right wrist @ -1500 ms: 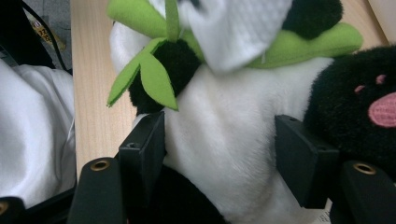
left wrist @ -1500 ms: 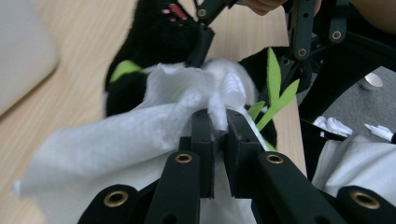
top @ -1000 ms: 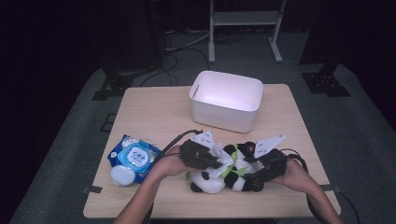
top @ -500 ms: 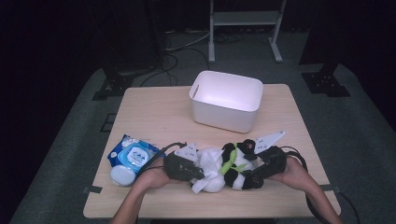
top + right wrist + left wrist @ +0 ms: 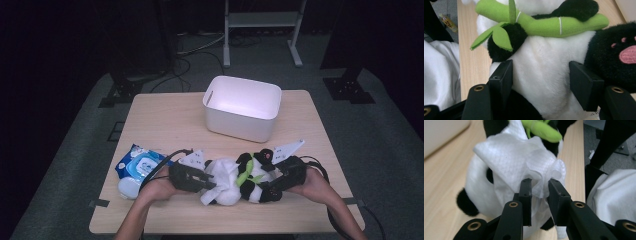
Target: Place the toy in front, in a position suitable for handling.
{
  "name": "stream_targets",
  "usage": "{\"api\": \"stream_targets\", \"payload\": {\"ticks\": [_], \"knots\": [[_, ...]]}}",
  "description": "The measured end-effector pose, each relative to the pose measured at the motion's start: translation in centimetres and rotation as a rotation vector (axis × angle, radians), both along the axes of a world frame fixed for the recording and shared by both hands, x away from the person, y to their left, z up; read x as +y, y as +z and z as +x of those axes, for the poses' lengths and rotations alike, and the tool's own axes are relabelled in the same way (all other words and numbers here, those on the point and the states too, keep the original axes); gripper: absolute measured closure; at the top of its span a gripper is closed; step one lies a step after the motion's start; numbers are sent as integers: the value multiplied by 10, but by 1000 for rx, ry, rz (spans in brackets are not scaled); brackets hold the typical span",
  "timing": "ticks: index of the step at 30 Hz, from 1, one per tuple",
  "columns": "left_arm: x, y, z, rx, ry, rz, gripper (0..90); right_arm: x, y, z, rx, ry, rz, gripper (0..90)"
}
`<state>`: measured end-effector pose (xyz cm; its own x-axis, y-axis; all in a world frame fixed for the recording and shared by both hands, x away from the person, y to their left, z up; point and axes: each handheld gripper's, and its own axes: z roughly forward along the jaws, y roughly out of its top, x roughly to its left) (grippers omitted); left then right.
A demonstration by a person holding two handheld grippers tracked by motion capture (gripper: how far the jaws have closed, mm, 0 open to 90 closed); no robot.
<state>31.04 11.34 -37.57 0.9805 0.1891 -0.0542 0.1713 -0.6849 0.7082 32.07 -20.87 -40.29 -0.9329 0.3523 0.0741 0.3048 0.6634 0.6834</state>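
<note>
A black-and-white panda plush (image 5: pixel 252 175) with a green bamboo stalk (image 5: pixel 544 22) lies on its side near the table's front edge. A white wipe (image 5: pixel 222 182) is draped over its left end. My left gripper (image 5: pixel 209 184) is at that end. In the left gripper view its jaws have just been opening, and a bunched fold of the wipe (image 5: pixel 519 162) still sits loosely between the left gripper (image 5: pixel 540 186) tips. My right gripper (image 5: pixel 267 192) is at the plush's right end. Its jaws (image 5: pixel 544 75) are pressed on the white belly (image 5: pixel 544 60).
A white plastic bin (image 5: pixel 242 107) stands at the middle back of the wooden table (image 5: pixel 165 125). A blue pack of wipes (image 5: pixel 140 167) lies at the front left, beside my left hand. White-clad knees show below the table's front edge.
My left gripper has slid left and toward the front edge, from above the panda's middle to its left end, with the wipe. Its jaws have parted a little. The right gripper has kept still.
</note>
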Motion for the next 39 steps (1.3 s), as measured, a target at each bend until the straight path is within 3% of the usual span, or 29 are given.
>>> {"api": "stream_targets", "payload": {"ticks": [10,18,20,23,28,39], "knots": [[-14,8,14,-34,21,14,565,1,0,-1,-6,6,-8,364],[-29,3,31,29,0,30,482,0,0,0,-6,8,-2,361],[-29,3,32,40,-7,26,514,0,-1,0,-4,8,1,361],[-27,2,32,47,-23,13,655,0,-1,0,-4,8,3,362],[-13,4,30,50,-7,-17,805,-1,-1,-1,-3,5,9,363],[23,-17,39,86,95,5,826,-1,-1,0,0,4,8,362]]}}
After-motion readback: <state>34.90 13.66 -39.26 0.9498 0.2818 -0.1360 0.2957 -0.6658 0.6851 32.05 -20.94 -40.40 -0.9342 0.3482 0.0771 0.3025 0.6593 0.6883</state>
